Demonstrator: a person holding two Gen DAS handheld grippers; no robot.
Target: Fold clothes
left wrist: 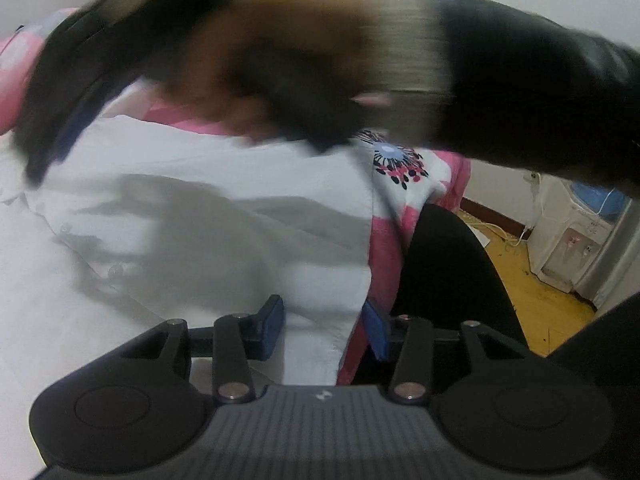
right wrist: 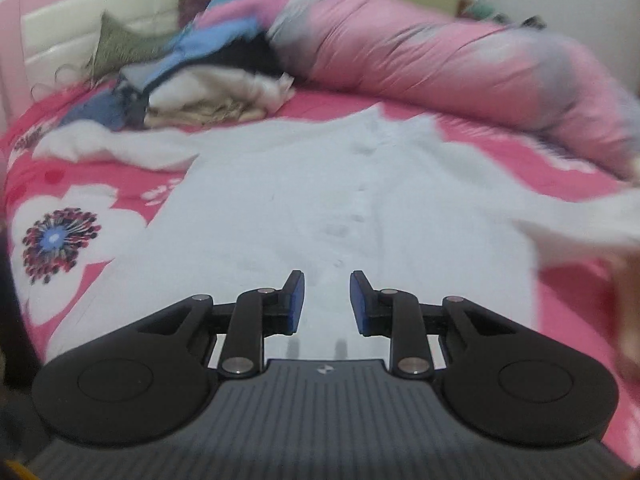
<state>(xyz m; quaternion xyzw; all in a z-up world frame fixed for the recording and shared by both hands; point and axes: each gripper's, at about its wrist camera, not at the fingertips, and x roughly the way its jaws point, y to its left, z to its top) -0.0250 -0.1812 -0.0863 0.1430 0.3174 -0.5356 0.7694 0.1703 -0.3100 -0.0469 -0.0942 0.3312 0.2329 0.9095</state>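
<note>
White button-front shirt lies spread flat mid-frame in the right wrist view, thin smooth cotton, row of small buttons running up its centre, one sleeve bunched off to the left. It rests on a pink bedsheet printed with big white flowers with dark dotted centres. Right gripper at lower centre, black plastic linkage arms, blue rubber pads, jaws apart with nothing between them, shirt fabric below. Upper frame: puffy pink quilt rolled in a long bolster shape, heap of mixed clothes at upper left, cream padded headboard behind.

Left wrist view: left gripper at lower centre, jaws apart, hanging over the shirt's edge where it meets the sheet; the pads grip nothing. A blurred forearm in a black sleeve crosses the top of frame. Black rounded chair back at right, yellow wood floor, white water dispenser far right.
</note>
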